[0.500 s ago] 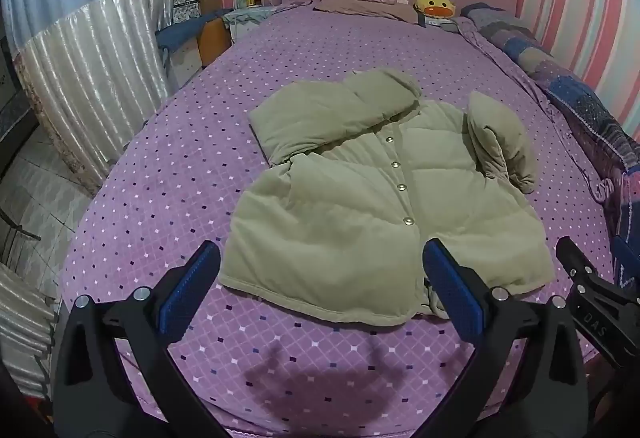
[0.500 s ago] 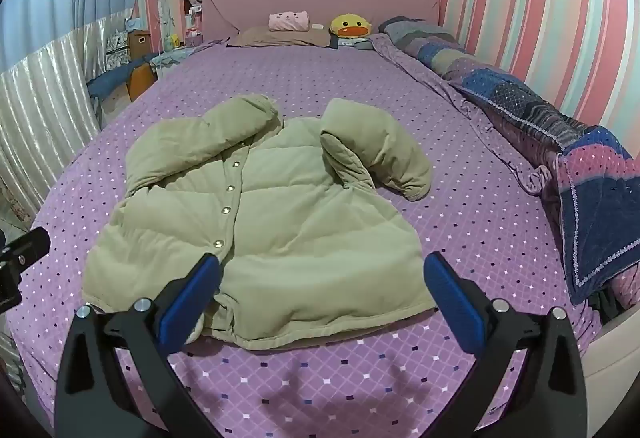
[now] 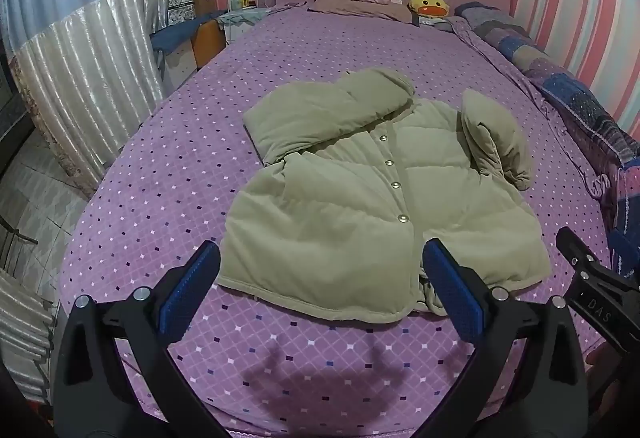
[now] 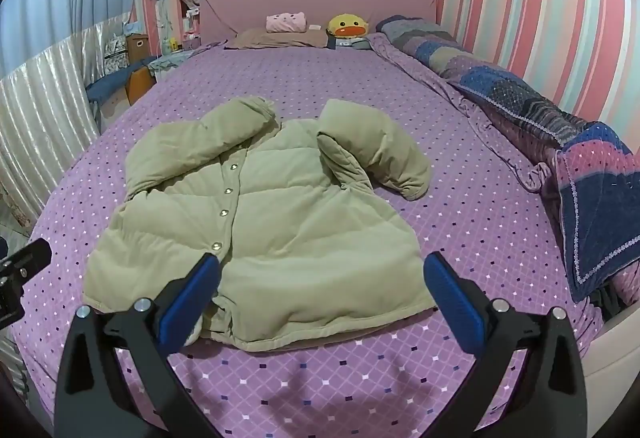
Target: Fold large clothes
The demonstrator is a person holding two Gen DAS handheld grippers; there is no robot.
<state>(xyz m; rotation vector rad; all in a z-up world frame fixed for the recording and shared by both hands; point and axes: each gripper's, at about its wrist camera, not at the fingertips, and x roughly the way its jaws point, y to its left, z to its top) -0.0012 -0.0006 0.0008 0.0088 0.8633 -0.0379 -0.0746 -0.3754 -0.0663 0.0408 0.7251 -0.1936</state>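
Your left gripper [image 3: 320, 288] and right gripper [image 4: 320, 290] both stand spread wide, pinching nothing. The jacket [image 3: 360, 206] lies mid-frame on the bed [image 3: 160, 178], hem between your blue pads.

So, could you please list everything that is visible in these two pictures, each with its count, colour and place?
jacket: 1, olive green, spread flat in the middle of the bed, snaps closed, both sleeves folded inward
bedsheet: 1, purple with small diamonds, covering the bed
headboard: 1, pink, at the far end
pillow: 1, brown, by the headboard
small cushion: 1, pink, on the pillow
duck plush: 1, yellow, right of the pillow
quilt: 1, blue and pink patchwork, along the bed's right edge
curtains: silvery white, at the left
left gripper: 1, black with blue pads, open, above the near hem
right gripper: 1, same colours, open, above the near hem
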